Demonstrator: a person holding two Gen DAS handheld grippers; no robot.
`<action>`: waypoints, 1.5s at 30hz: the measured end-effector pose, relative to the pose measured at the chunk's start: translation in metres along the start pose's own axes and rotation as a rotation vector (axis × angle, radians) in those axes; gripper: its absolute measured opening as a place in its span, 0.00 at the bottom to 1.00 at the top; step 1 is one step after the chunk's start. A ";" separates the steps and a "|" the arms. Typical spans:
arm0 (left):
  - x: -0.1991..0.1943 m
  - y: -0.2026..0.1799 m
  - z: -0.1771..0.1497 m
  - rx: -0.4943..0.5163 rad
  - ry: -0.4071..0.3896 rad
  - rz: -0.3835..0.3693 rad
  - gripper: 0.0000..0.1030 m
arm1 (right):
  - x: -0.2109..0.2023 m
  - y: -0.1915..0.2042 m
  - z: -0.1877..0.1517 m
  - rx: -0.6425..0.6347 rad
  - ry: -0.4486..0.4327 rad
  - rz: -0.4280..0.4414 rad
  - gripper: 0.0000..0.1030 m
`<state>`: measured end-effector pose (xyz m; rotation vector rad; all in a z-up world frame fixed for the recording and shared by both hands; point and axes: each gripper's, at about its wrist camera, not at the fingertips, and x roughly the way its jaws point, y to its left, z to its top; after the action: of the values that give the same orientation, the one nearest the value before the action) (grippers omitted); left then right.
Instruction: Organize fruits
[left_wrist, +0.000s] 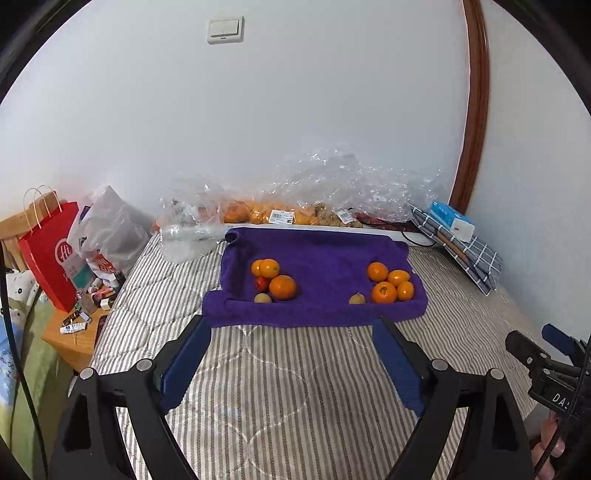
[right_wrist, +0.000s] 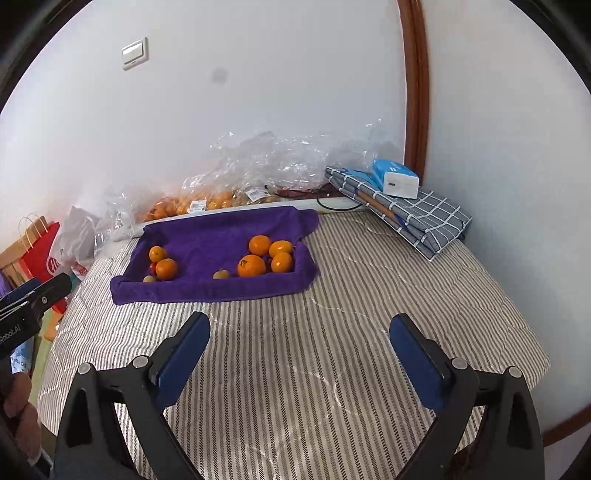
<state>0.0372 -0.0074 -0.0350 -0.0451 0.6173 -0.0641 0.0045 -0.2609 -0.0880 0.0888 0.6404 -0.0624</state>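
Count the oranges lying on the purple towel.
7. Three sit in the left cluster of the purple towel, four in the right cluster. Smaller fruits beside them aren't counted; none seem hidden.

Location: a bedroom in a private home. Indicators: a bed with a striped quilted cover (left_wrist: 295, 387) fills most of the floor area and stands against a plain white wall (left_wrist: 295, 110) fitted with a light switch (left_wrist: 225, 29). A wooden bedside table (left_wrist: 74, 339) to the left carries small toiletry items. A red paper shopping bag (left_wrist: 48, 251) and a plastic bag (left_wrist: 110, 229) stand beside it. A folded checked cloth (right_wrist: 413, 214) lies near a brown wooden door frame (right_wrist: 415, 85).
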 end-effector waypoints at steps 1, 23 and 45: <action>0.000 0.000 0.000 0.003 0.000 -0.001 0.86 | -0.001 0.000 0.000 0.000 -0.001 -0.001 0.94; -0.010 -0.004 0.000 0.014 -0.020 0.004 0.86 | -0.008 0.001 0.000 -0.009 -0.013 -0.018 0.94; -0.003 -0.003 -0.001 -0.003 -0.001 -0.020 0.87 | -0.010 0.000 0.004 -0.006 -0.023 -0.049 0.94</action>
<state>0.0335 -0.0099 -0.0338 -0.0540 0.6155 -0.0824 -0.0016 -0.2607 -0.0787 0.0663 0.6200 -0.1082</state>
